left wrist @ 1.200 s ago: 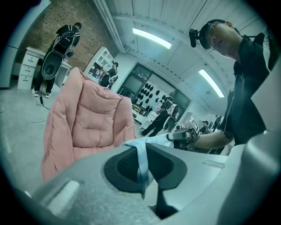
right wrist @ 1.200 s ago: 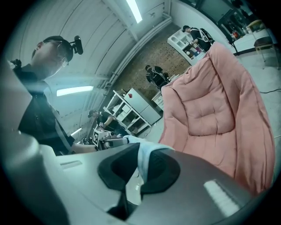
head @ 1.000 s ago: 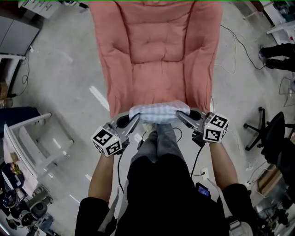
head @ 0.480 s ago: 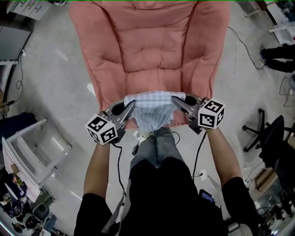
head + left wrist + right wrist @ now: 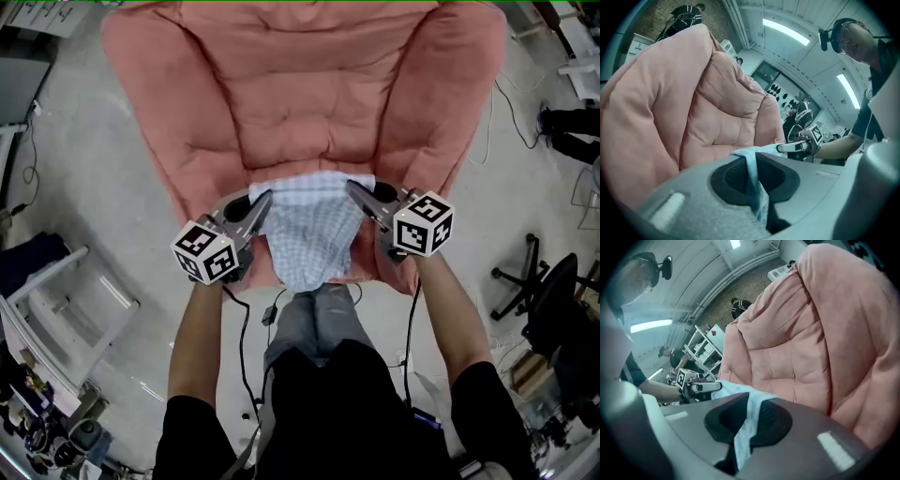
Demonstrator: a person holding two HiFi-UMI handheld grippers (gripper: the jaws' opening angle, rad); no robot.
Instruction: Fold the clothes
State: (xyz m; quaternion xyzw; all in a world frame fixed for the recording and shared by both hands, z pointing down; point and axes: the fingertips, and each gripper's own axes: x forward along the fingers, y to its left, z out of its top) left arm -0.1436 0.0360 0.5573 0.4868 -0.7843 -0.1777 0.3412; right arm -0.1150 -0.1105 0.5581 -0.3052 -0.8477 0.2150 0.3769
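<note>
My left gripper [image 5: 753, 174] is clenched on one top corner of the light checked garment [image 5: 314, 232]. The cloth runs up between its dark pads and spills out over the top. My right gripper [image 5: 746, 422] is clamped the same way on the opposite corner, with a strip of the same fabric pinched between its pads.

In the head view the two grippers stand level with each other and well apart. The garment's top edge is stretched between them, and the rest hangs down from that edge, narrowing toward its lower end. That lower end hangs just above the person's legs in jeans [image 5: 314, 323].

The stretched edge sits at the front lip of a salmon-pink padded lounge chair [image 5: 300, 103]. I cannot tell whether the cloth touches the cushion. The chair's quilted seat and back spread wide beyond both grippers, with puffy sides rising on either hand.

Around the chair is a grey, slightly glossy concrete floor [image 5: 112, 197]. A white rack [image 5: 80, 314] stands at the left and a black office chair [image 5: 558, 281] at the right. Strip lights [image 5: 785, 32] run along the ceiling.
</note>
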